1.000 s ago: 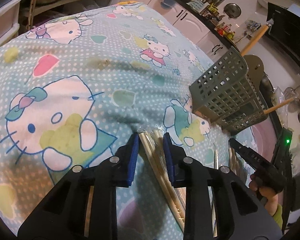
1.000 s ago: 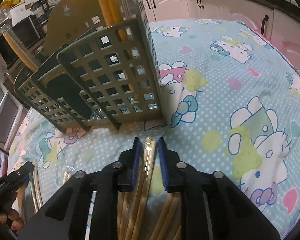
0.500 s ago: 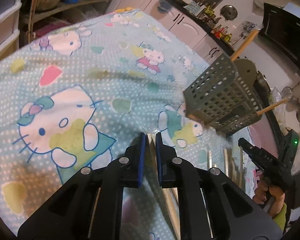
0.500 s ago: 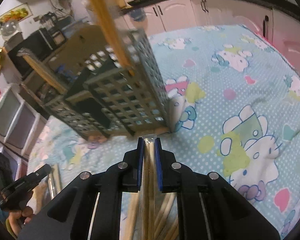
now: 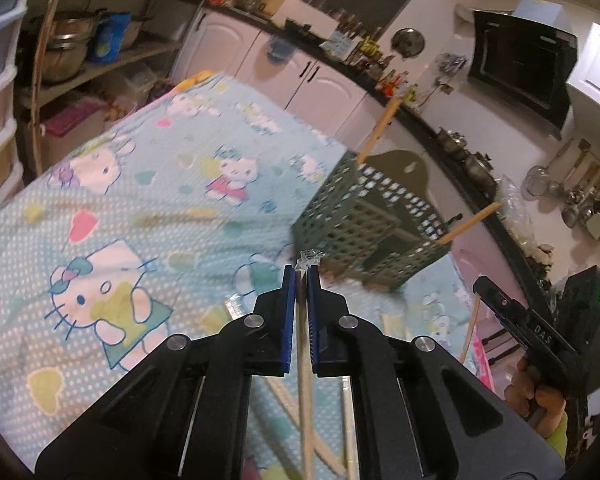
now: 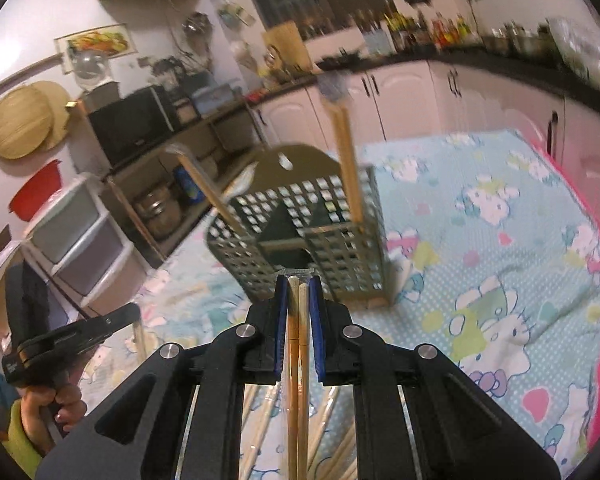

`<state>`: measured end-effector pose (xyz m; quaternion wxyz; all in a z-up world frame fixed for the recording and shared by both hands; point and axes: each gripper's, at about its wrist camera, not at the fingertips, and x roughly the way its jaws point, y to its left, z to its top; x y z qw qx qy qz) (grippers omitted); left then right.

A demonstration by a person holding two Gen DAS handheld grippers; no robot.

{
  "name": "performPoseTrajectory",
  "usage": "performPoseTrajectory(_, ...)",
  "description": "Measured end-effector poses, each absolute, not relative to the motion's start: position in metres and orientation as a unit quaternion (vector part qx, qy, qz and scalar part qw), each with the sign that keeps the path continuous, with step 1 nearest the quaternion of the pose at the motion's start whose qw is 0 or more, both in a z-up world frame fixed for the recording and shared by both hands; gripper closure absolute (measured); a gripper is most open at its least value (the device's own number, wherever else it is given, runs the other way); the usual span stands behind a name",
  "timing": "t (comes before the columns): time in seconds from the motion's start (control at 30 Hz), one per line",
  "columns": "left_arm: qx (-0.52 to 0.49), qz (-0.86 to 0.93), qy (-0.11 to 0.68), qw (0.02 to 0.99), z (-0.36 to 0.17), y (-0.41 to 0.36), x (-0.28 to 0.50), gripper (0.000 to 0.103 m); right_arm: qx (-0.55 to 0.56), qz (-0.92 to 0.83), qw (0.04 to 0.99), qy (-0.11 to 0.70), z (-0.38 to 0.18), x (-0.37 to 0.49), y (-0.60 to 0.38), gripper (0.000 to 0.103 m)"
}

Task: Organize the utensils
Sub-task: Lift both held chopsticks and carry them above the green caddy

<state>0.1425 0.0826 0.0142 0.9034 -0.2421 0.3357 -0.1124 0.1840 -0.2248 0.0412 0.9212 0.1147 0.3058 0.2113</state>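
Observation:
A grey-green perforated utensil holder [image 5: 364, 228] stands on the Hello Kitty tablecloth [image 5: 140, 208], with wooden chopsticks [image 5: 380, 130] sticking out of it. My left gripper [image 5: 299, 276] is shut on a wrapped pair of pale chopsticks [image 5: 306, 380], lifted above the cloth just left of the holder. In the right wrist view my right gripper [image 6: 299, 286] is shut on a pair of brown wooden chopsticks [image 6: 298, 360], raised in front of the holder [image 6: 300, 232]. More chopsticks [image 6: 332, 412] lie on the cloth beneath it.
Loose chopsticks [image 5: 470, 328] lie on the cloth near the other hand-held gripper [image 5: 536, 332]. Pink cabinets [image 5: 312, 80] and a dark counter run behind the table. White drawers [image 6: 80, 236] and a shelf with pots stand at the left.
Both grippers have closed on chopsticks and lifted them off the cloth. Both cameras now sit higher and see the holder from farther off.

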Motion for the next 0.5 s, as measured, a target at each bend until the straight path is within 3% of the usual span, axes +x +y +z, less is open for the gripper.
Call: performPoseTrajectory(0.5,-0.198,-0.155,0.288,0.924,0.068,0.041,0.138,0.101,0.078,0.216,0.947,0.223,0.081,0.144,-0.229,0.092)
